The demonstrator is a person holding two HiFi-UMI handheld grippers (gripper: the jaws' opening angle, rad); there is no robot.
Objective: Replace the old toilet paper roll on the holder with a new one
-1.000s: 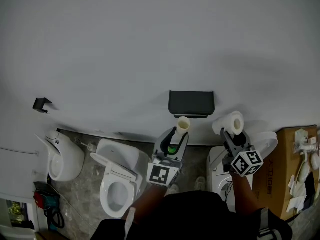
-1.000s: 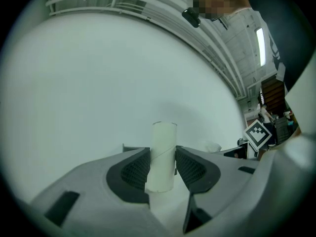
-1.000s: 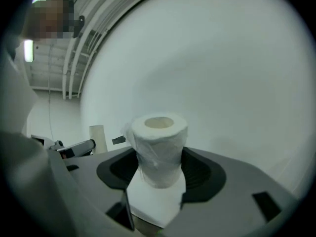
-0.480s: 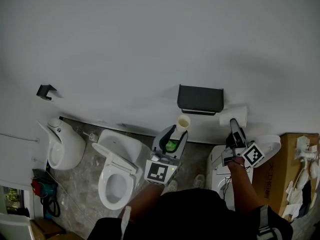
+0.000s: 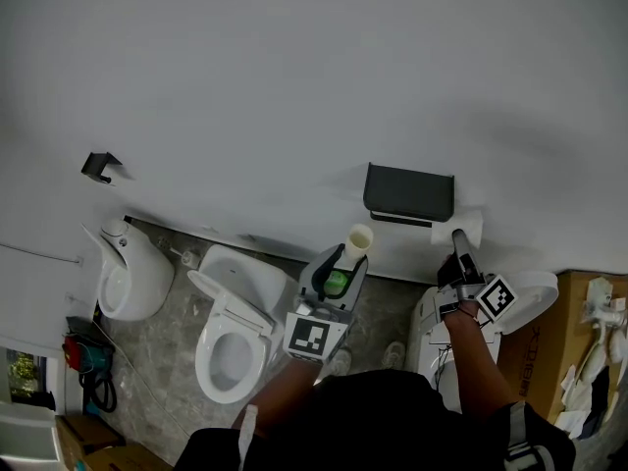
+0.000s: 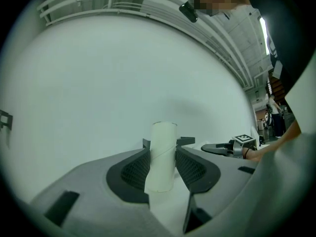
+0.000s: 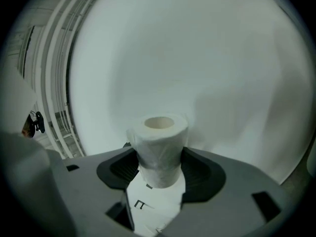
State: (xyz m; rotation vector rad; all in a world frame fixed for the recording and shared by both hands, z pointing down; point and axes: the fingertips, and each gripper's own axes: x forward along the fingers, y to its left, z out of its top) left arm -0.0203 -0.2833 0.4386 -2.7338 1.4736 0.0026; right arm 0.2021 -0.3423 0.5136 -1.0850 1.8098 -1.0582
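The black holder (image 5: 408,192) is mounted on the white wall. My left gripper (image 5: 349,257) is shut on the old bare cardboard tube (image 5: 359,241), held below and left of the holder. In the left gripper view the tube (image 6: 162,157) stands upright, pinched between both pads of the left gripper (image 6: 164,143). My right gripper (image 5: 457,239) is shut on the new white toilet paper roll (image 5: 458,227), which sits just under the holder's right end. The right gripper view shows this roll (image 7: 159,147) squeezed between the pads of the right gripper (image 7: 158,154), close to the wall.
A white toilet (image 5: 235,332) with its seat down stands on the tiled floor below left. A urinal-like fixture (image 5: 128,278) is further left, under a black wall hook (image 5: 101,165). Another white fixture (image 5: 530,287) and a cardboard box (image 5: 589,332) are at the right.
The right gripper has rolled, turning the new roll sideways, and carried it in under the holder's right end. The left gripper with the tube has drifted left, away from the holder.
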